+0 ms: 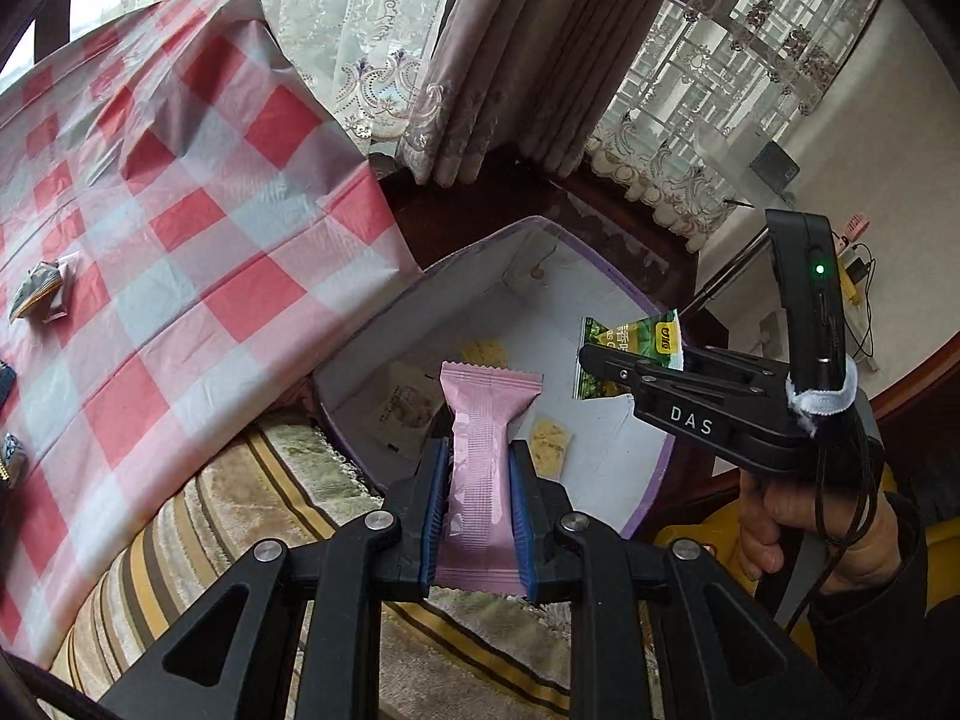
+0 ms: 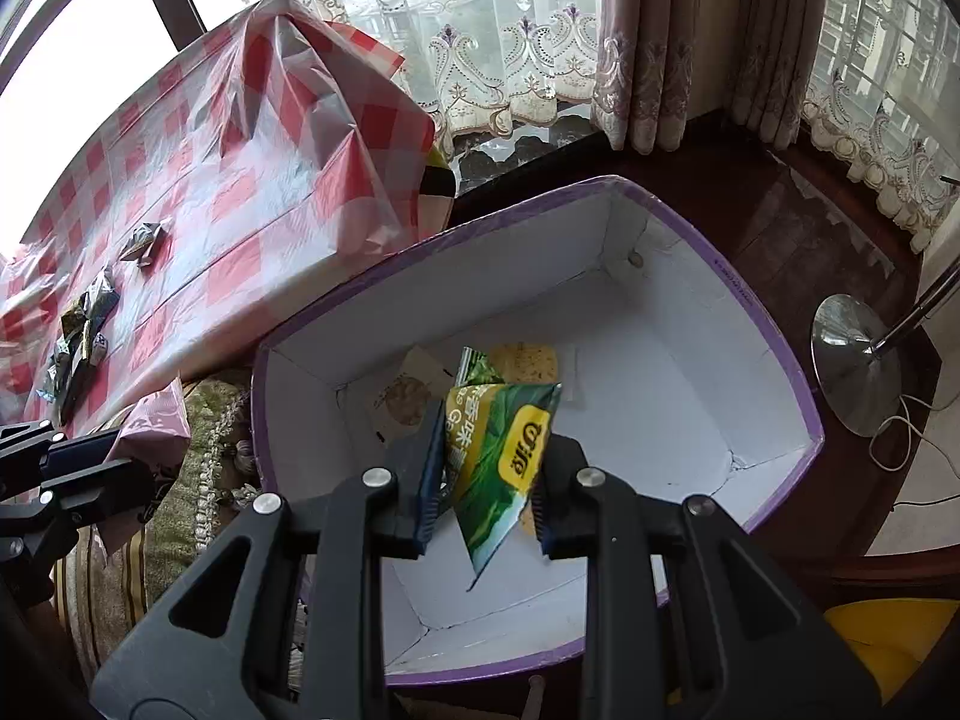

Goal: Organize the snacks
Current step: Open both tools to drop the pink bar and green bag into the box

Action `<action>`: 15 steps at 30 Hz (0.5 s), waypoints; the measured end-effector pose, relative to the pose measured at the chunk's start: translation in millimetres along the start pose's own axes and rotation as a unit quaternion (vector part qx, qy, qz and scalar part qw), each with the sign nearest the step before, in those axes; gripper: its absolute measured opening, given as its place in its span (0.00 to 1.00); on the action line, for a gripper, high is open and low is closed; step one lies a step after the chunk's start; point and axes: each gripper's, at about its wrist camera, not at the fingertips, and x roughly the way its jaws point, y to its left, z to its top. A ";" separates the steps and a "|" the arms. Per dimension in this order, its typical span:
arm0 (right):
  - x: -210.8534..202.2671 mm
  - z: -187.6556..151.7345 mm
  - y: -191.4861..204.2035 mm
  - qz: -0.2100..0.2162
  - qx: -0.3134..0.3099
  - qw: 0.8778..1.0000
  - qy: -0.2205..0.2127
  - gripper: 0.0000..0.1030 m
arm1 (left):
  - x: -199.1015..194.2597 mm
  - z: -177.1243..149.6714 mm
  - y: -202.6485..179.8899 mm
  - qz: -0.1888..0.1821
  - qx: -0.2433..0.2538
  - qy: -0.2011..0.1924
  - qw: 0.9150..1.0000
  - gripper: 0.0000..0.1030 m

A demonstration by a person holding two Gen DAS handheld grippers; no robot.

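Note:
My left gripper [image 1: 480, 474] is shut on a pink snack packet [image 1: 483, 450], held upright just above the near rim of a purple-edged white box [image 1: 600, 480]. My right gripper [image 2: 489, 480] is shut on a green and yellow snack packet [image 2: 504, 456], held over the inside of the box [image 2: 660, 420]. The right gripper [image 1: 606, 363] with its green packet [image 1: 630, 342] also shows in the left wrist view, above the box's right side. Several pale snack packets [image 2: 522, 363] lie on the box floor. The left gripper [image 2: 90, 462] and pink packet [image 2: 156, 420] show at the left edge of the right wrist view.
A table with a red and white checked cloth [image 1: 150, 210] stands left of the box, with several small snack packets [image 2: 84, 324] on it. The box rests on a striped cushion [image 1: 240, 510]. A lamp stand base [image 2: 858, 360] and curtains [image 2: 660, 30] are beyond.

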 end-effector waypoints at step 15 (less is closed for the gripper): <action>-23.0 3.1 -22.0 -0.031 0.024 0.998 -0.044 0.68 | 10.7 -7.5 -38.9 -0.031 0.028 0.024 0.999 0.52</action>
